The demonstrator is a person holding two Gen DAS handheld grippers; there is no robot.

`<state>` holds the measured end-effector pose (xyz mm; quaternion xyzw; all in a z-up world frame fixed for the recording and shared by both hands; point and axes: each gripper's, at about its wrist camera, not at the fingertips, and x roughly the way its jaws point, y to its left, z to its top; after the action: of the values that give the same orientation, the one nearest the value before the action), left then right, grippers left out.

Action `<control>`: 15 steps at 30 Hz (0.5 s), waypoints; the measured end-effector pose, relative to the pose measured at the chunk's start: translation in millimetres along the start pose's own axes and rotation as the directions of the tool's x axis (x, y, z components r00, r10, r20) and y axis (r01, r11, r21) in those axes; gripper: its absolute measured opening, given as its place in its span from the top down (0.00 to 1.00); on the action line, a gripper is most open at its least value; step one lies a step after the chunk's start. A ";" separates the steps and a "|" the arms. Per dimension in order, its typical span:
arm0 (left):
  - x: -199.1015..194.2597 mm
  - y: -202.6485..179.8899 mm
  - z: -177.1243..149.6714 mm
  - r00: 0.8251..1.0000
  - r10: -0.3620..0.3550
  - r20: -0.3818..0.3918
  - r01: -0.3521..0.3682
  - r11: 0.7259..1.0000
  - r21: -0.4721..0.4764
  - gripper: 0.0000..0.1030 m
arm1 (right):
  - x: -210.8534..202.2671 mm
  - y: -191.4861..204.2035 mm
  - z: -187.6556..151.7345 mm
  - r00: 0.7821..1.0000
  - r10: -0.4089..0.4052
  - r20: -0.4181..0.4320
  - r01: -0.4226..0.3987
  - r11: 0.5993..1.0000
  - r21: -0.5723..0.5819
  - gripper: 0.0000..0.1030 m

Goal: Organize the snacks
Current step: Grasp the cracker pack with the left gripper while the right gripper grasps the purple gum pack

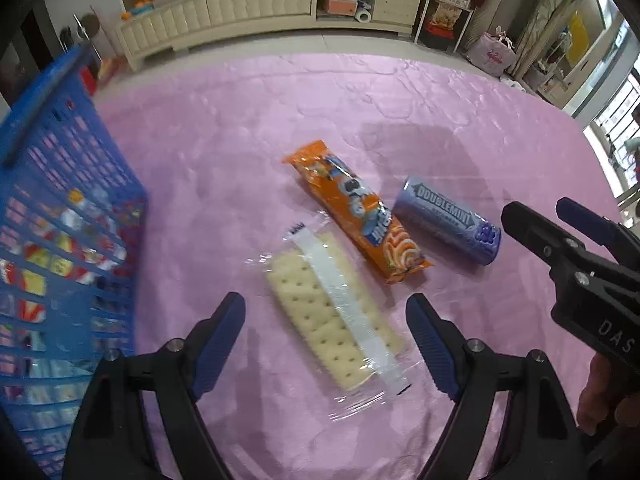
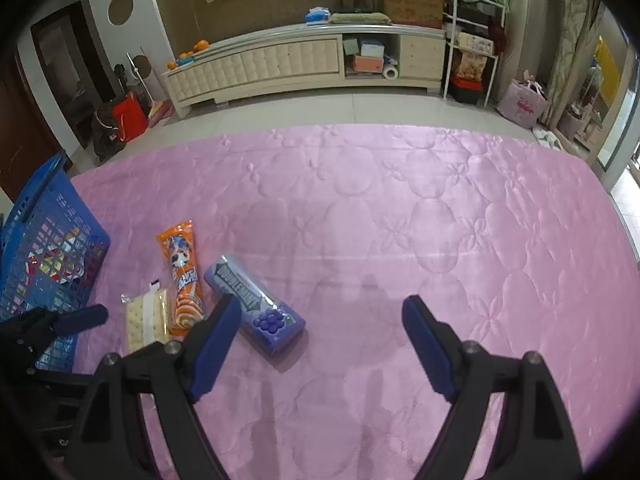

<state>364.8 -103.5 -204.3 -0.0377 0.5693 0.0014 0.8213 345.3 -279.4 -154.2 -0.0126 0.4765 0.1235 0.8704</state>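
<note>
A clear-wrapped cracker pack point(image 1: 304, 304) lies on the pink quilted cloth point(image 1: 240, 160). My left gripper point(image 1: 326, 338) stands open just above it, one finger on each side of the pack. Beside the pack lie an orange snack packet point(image 1: 356, 208) and a purple Doublemint box point(image 1: 444, 220). The blue basket point(image 1: 60, 220) at the left holds several wrapped snacks. My right gripper point(image 2: 322, 332) is open over bare cloth, just right of the Doublemint box point(image 2: 256, 304), and holds nothing. The right wrist view also shows the orange packet point(image 2: 182, 276), the crackers point(image 2: 146, 320) and the basket point(image 2: 44, 256).
The right gripper point(image 1: 548, 216) shows at the right edge of the left wrist view, with a hand point(image 1: 600, 392) behind it. Beyond the cloth's far edge are tiled floor, a long cream cabinet point(image 2: 304, 64), a red bag point(image 2: 130, 118) and a white rack point(image 2: 472, 40).
</note>
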 end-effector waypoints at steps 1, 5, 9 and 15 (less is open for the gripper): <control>2.9 -1.5 0.5 1.000 -0.003 -0.004 0.003 1.000 -0.002 0.21 | -1.5 0.9 1.1 1.000 -0.007 0.007 0.007 1.000 -0.010 0.17; 16.4 -3.3 -0.2 0.999 0.051 -0.020 -0.050 0.999 0.011 0.21 | -2.5 0.1 1.5 1.000 -0.006 0.009 0.006 1.000 -0.019 0.17; 18.5 -2.7 -3.3 0.997 0.073 -0.008 -0.073 0.997 -0.002 0.22 | -0.6 0.3 6.2 1.000 -0.008 0.016 0.009 0.999 -0.039 0.17; 11.4 -1.5 -10.9 0.998 0.061 -0.012 -0.061 0.998 -0.014 0.49 | 4.5 3.6 8.3 1.000 0.013 -0.005 -0.014 0.998 -0.065 0.17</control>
<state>358.7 -106.1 -218.6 -0.0263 0.5748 0.0302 0.8173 353.6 -273.8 -153.2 -0.0381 0.4744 0.1449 0.8675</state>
